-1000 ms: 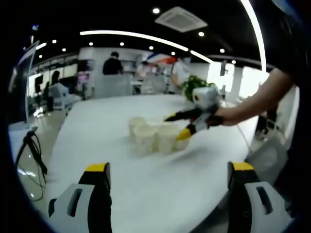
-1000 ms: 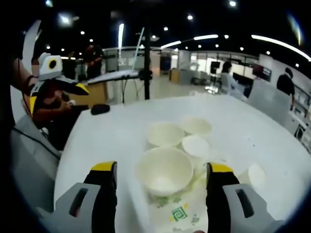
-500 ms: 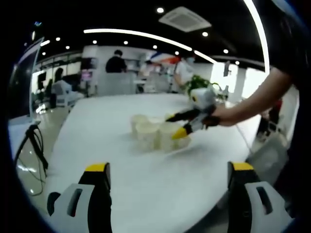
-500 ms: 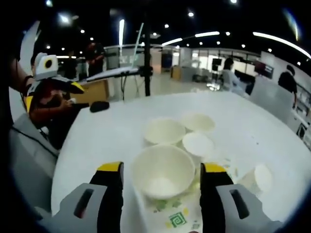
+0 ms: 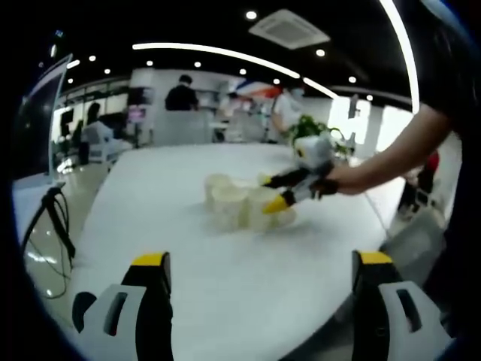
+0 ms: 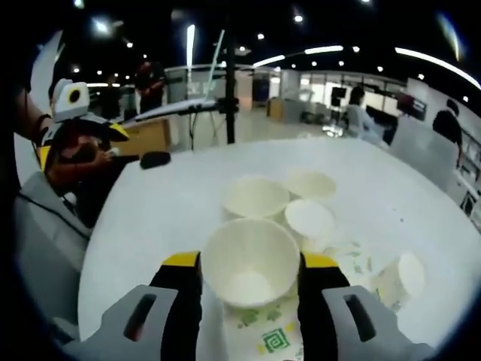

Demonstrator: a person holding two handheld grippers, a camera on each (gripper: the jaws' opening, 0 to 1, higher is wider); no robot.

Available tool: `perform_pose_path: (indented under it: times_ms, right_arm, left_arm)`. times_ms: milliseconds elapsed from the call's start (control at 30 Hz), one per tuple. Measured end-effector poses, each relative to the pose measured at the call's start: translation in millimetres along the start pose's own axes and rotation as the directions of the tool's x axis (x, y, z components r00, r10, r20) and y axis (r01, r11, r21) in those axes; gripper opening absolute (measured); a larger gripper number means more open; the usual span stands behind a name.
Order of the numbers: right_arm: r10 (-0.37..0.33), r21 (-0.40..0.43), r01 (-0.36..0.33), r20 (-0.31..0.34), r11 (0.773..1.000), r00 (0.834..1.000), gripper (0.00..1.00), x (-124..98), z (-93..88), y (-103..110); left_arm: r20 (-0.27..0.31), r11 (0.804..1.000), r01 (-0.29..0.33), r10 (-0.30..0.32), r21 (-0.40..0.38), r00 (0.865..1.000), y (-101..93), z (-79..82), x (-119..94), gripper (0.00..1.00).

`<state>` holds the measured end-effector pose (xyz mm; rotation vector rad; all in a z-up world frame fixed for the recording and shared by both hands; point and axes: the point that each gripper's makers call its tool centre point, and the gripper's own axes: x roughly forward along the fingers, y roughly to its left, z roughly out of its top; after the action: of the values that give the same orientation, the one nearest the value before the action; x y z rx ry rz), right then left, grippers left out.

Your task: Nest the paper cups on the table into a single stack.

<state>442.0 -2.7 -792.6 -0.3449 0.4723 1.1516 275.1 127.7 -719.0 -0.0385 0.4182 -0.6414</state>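
Gripping a paper cup (image 6: pixel 250 262), your right gripper (image 6: pixel 250 267) has its yellow-tipped fingers (image 6: pixel 183 263) pressed against both sides of the cup's rim, mouth facing the camera. In the left gripper view the same gripper (image 5: pixel 274 191) reaches in from the right, held by your hand (image 5: pixel 342 181), its tips on the cluster of cups (image 5: pixel 240 206) near the middle of the white surface (image 5: pixel 225 278).

Beyond the held cup in the right gripper view, three more cups sit close together: a wide open one (image 6: pixel 256 197) just behind it, another open one (image 6: pixel 312 184) farther back, and one (image 6: pixel 309 218) beside them showing a flat white face. A further cup (image 6: pixel 400 277) lies on its side toward the surface's right edge, well apart from the cluster. A dark object (image 6: pixel 155 159) rests near the far left edge.

Your left gripper (image 5: pixel 263 263) hovers over the near edge of the surface, fingers (image 5: pixel 154 282) spread wide with nothing between them.
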Motion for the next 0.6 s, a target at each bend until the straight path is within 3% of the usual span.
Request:
perform_pose_path:
  times_ms: [600]
  right_arm:
    - [-0.001, -0.004, 0.001, 0.041, 1.000, 0.999, 0.44, -21, 18.9, 14]
  left_arm:
    - [0.012, 1.000, 0.008, -0.008, 0.003, 1.000, 0.0, 2.7, -1, 1.00]
